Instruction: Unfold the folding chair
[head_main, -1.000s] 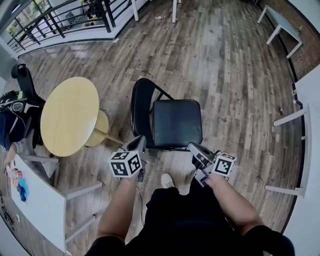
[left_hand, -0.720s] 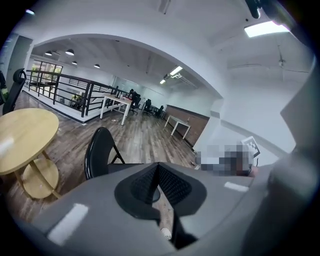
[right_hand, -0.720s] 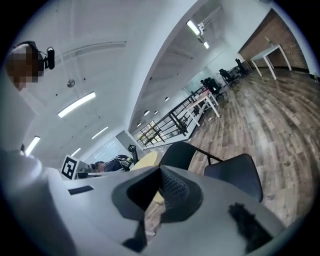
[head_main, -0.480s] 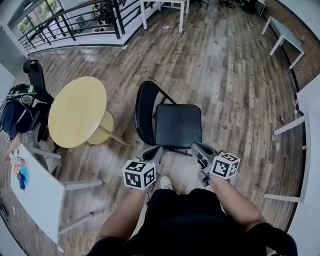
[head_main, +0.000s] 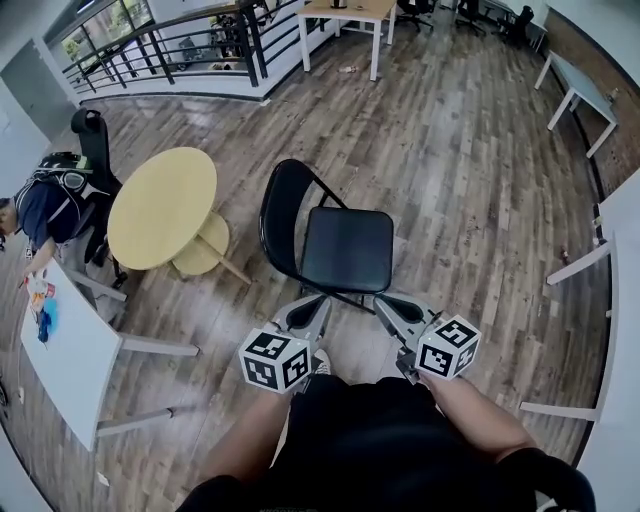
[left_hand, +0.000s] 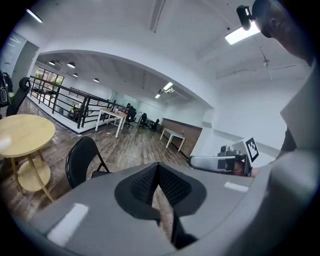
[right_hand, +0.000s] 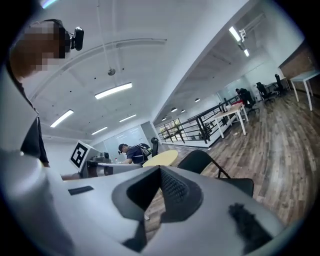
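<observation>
The chair (head_main: 345, 250) stands on the floor (head_main: 450, 150) at our 12 o'clock, seat down and back upright, so we judge it already unfolded. Our left claw (head_main: 306, 312) and right claw (head_main: 386, 303) are both clenched on nothing and hover just short of the seat's near edge, at 7 and 5 o'clock of it. To finish well, we would check that the seat lies fully flat and all legs rest on the floor. If it looks proud, we would press the front edge with a clenched claw, clear of the hinges.

We count one folding chair, two claws and one round counter (head_main: 163, 208) at the chair's 9 o'clock.
</observation>
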